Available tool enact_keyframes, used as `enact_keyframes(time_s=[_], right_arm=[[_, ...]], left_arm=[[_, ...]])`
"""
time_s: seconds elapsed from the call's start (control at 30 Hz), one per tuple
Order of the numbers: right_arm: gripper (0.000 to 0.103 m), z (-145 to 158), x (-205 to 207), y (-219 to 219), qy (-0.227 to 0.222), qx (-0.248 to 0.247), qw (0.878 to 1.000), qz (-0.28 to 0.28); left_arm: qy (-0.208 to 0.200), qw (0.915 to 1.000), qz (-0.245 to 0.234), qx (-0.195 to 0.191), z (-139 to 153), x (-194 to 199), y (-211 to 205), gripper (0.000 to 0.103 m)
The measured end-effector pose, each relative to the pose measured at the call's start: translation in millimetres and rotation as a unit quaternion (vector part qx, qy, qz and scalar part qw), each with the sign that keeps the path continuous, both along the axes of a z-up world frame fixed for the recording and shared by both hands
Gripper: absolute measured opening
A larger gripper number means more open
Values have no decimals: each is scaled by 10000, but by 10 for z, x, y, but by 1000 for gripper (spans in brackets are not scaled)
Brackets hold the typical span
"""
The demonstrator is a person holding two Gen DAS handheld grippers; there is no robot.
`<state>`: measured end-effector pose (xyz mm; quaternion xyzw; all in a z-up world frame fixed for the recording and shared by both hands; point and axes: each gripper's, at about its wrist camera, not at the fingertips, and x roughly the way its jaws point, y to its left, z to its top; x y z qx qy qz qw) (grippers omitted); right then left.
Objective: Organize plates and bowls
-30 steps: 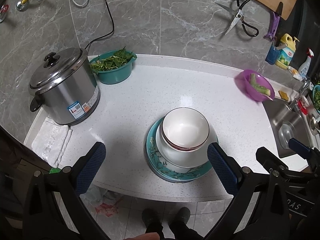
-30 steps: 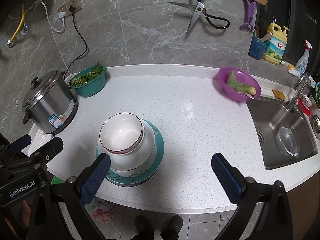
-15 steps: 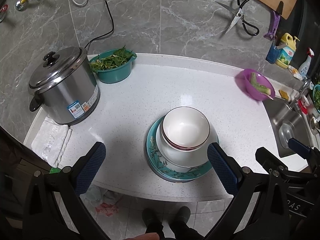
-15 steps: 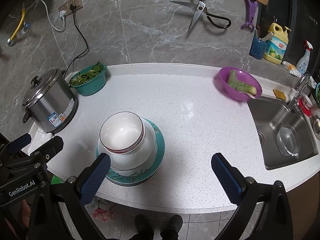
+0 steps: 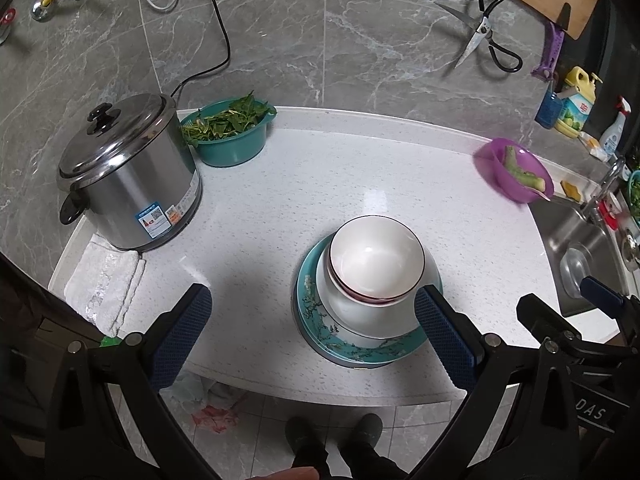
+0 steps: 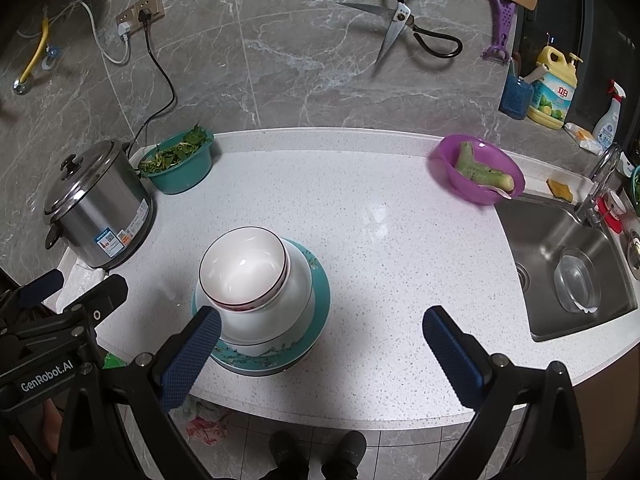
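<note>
Stillness marks the stack compared with a second ago: the small white bowl (image 5: 376, 258) with its dark red rim sits as before, nested in the larger white bowl (image 5: 360, 312) on the teal floral plate (image 5: 340, 344), near the front edge of the white desk (image 5: 320, 180). Both views have barely shifted. The left tongs (image 5: 316, 330) hang spread wide and empty above the desk's front edge, the right pad (image 5: 444, 338) just beside the plate. The right tongs (image 6: 320, 344) are likewise spread and empty, the left pad (image 6: 192, 354) overlapping the plate's near rim in the picture; contact cannot be told.

The right wrist view takes in the steel sink (image 6: 560, 276) with a clear glass bowl (image 6: 576, 284) in it, largely cut off in the left view. The left view shows a white folded towel (image 5: 104, 284) in front of the steel rice cooker (image 5: 128, 176) more fully. Both show the teal basin of greens (image 5: 230, 132) and the purple bowl (image 6: 476, 172) with a green vegetable.
</note>
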<state>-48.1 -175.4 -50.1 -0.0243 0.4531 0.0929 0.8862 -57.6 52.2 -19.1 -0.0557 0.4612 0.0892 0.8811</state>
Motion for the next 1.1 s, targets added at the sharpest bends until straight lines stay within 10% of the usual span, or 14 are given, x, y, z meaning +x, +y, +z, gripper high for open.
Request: enact_keyframes(time_s=[1.1], right_arm=[[103,-62,86,-113,66,6,9999,-79]], left_arm=[[86,9999,-100,-3,-104,17,-84,103]])
